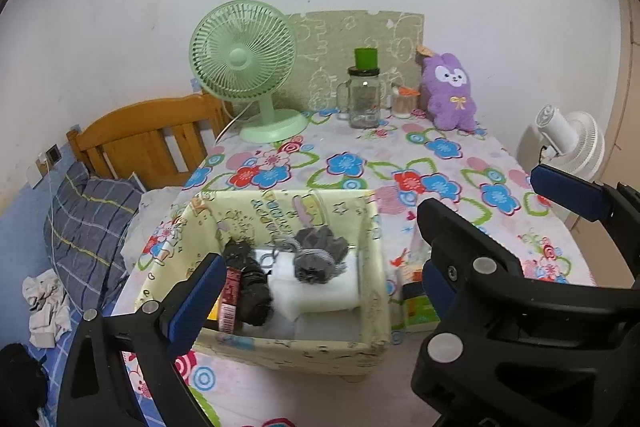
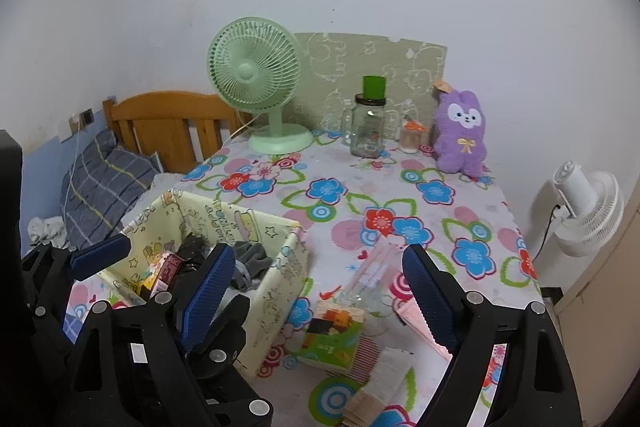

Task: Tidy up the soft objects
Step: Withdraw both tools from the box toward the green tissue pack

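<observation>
Your storage box (image 1: pixel 280 267) sits at the table's (image 1: pixel 460 227) near left corner, a pale yellow fabric bin with cartoon prints and its top wide open. Inside it, from left to right, lie a dark rolled cloth (image 1: pixel 250 287), a white sponge block (image 1: pixel 320 291) and a grey knitted glove (image 1: pixel 320 251) resting on that block. To the right, at the table's far edge against the wall, the purple plush rabbit (image 1: pixel 450 93) sits upright, well apart from the box.

Your left gripper (image 1: pixel 316 279) hovers over the box with its fingers spread wide and nothing between them. Your right gripper (image 2: pixel 316 291) hangs just beside it, over the box's right wall and the clutter in front, fingers also spread and empty.

The box's left wall is near the table edge, beyond which the bed (image 1: pixel 88 211) lies. A green fan (image 1: pixel 246 67) and a glass jar (image 1: pixel 364 99) stand along the back. Between box and rabbit the flowered cloth lies bare; a small carton (image 2: pixel 332 339) and papers (image 2: pixel 384 383) crowd the near right.
</observation>
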`<control>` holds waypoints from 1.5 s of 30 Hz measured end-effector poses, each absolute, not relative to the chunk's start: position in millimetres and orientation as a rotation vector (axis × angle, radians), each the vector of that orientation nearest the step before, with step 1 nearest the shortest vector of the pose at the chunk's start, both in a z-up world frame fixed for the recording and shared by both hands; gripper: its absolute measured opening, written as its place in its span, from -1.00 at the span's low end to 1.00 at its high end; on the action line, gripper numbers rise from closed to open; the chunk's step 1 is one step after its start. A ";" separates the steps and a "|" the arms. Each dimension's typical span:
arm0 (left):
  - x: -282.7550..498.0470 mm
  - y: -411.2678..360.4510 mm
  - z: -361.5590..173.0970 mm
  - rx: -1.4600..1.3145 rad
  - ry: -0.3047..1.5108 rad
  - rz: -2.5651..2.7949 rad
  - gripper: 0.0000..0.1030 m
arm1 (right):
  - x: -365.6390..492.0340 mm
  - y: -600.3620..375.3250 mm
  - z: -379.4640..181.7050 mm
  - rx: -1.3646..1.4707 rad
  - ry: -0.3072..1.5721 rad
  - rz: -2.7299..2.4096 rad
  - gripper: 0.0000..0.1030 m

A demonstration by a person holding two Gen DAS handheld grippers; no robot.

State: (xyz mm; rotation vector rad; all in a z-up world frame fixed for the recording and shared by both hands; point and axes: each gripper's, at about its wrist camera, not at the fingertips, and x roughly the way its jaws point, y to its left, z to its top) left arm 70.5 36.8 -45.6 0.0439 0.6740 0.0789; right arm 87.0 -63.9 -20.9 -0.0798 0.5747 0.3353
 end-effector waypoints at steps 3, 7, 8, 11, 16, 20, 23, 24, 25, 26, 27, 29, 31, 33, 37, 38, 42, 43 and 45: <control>67.0 28.3 -42.4 0.045 0.660 0.071 0.93 | 82.5 -73.6 -17.4 -0.075 0.564 0.322 0.72; 62.6 18.0 -38.9 0.044 0.644 0.062 0.93 | 77.0 -84.7 -13.7 -0.068 0.552 0.308 0.73; 61.8 15.7 -38.2 0.044 0.640 0.061 0.93 | 75.7 -88.1 -13.0 -0.064 0.550 0.305 0.74; 59.5 7.7 -36.6 0.044 0.631 0.057 0.93 | 72.2 -97.1 -11.9 -0.054 0.545 0.297 0.76; 56.1 -4.0 -35.8 0.034 0.626 0.050 0.93 | 67.6 -111.2 -11.7 -0.047 0.540 0.282 0.77; 54.6 -14.6 -36.4 0.025 0.626 0.036 0.93 | 65.0 -122.7 -12.0 -0.041 0.537 0.269 0.78; 54.2 -22.7 -37.7 0.029 0.627 0.025 0.93 | 63.8 -131.7 -13.5 -0.035 0.537 0.262 0.78; 54.0 -25.4 -38.0 0.033 0.627 0.019 0.93 | 64.0 -133.8 -14.0 -0.034 0.536 0.261 0.78; 54.0 -27.4 -38.3 0.034 0.626 0.015 0.93 | 63.8 -136.7 -14.5 -0.034 0.535 0.259 0.78; 54.1 -30.0 -38.9 0.037 0.625 0.011 0.93 | 63.6 -139.1 -15.1 -0.034 0.533 0.256 0.78; 54.3 -32.1 -39.7 0.038 0.625 0.007 0.93 | 63.4 -141.4 -15.8 -0.034 0.533 0.254 0.78; 53.7 -36.2 -41.1 0.038 0.621 0.000 0.93 | 63.1 -145.5 -18.1 -0.028 0.536 0.253 0.78; 54.0 -39.9 -43.1 0.038 0.614 0.000 0.93 | 63.5 -149.7 -21.2 -0.021 0.541 0.254 0.78; 54.4 -43.3 -46.1 0.039 0.610 -0.004 0.93 | 62.9 -152.9 -24.6 -0.017 0.545 0.253 0.78; 58.2 -51.5 -54.2 0.040 0.622 -0.031 0.93 | 63.7 -161.5 -32.6 -0.004 0.544 0.255 0.78; 58.7 -53.3 -55.9 0.040 0.625 -0.040 0.93 | 64.1 -164.3 -35.3 0.004 0.543 0.258 0.78; 60.0 -61.5 -63.0 0.043 0.631 -0.067 0.93 | 66.5 -172.3 -44.6 0.027 0.549 0.265 0.78; 60.6 -63.5 -65.2 0.045 0.633 -0.071 0.93 | 67.0 -173.9 -47.0 0.028 0.551 0.265 0.78; 62.1 -67.6 -70.5 0.050 0.643 -0.081 0.92 | 68.5 -176.9 -52.4 0.027 0.556 0.260 0.78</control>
